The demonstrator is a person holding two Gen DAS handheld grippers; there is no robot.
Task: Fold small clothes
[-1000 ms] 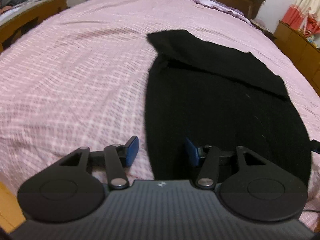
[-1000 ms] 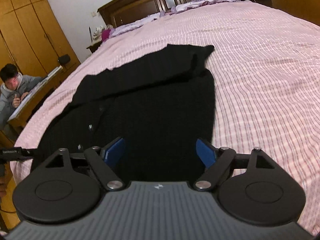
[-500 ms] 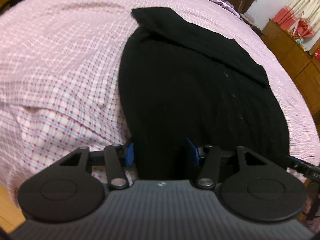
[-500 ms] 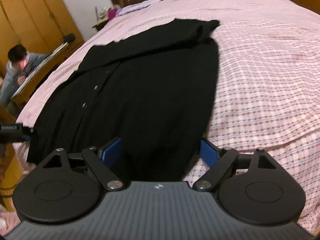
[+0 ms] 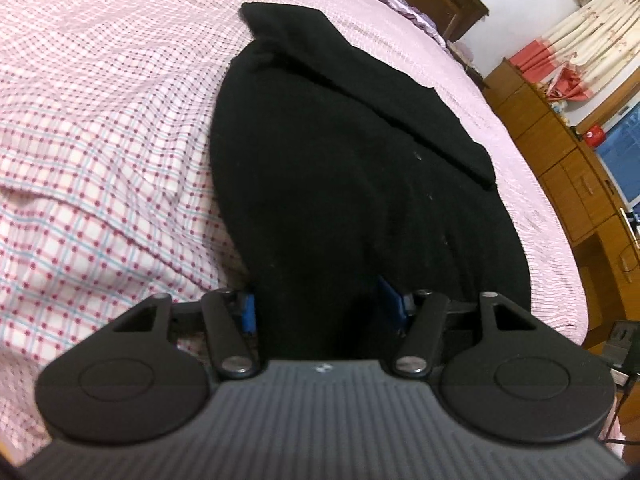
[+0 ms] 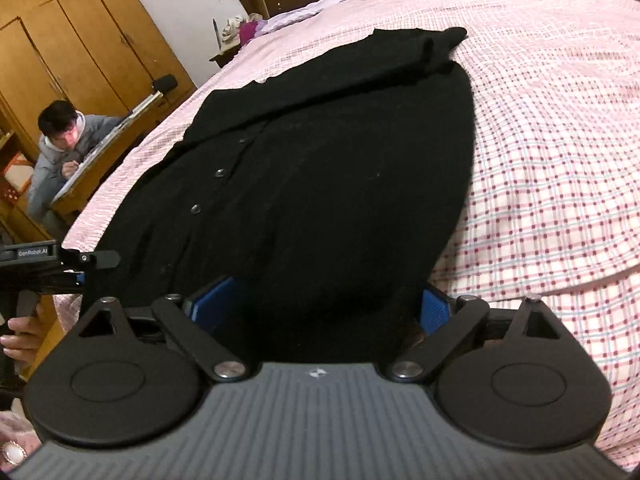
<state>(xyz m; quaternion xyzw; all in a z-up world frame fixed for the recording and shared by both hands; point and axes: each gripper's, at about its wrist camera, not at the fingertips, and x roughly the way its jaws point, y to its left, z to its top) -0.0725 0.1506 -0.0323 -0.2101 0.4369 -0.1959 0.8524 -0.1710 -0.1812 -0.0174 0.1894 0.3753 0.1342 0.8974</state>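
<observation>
While both jaws stand wide, left gripper (image 5: 318, 306) and right gripper (image 6: 320, 308) straddle the black cardigan's (image 6: 320, 168) hem, bottom centre, on a checked bedspread (image 6: 560, 140).

Black buttoned cardigan, spread flat on the checked bedspread

The black knit cardigan (image 6: 320, 168) lies front-up on the pink checked bedspread (image 6: 560, 160), a row of small buttons (image 6: 219, 172) running down its front. A sleeve (image 5: 360, 64) is folded across the far, upper part. Its near hem reaches the bed's edge, seemingly lying between each gripper's blue fingers, though contact there is hard to judge.
</observation>
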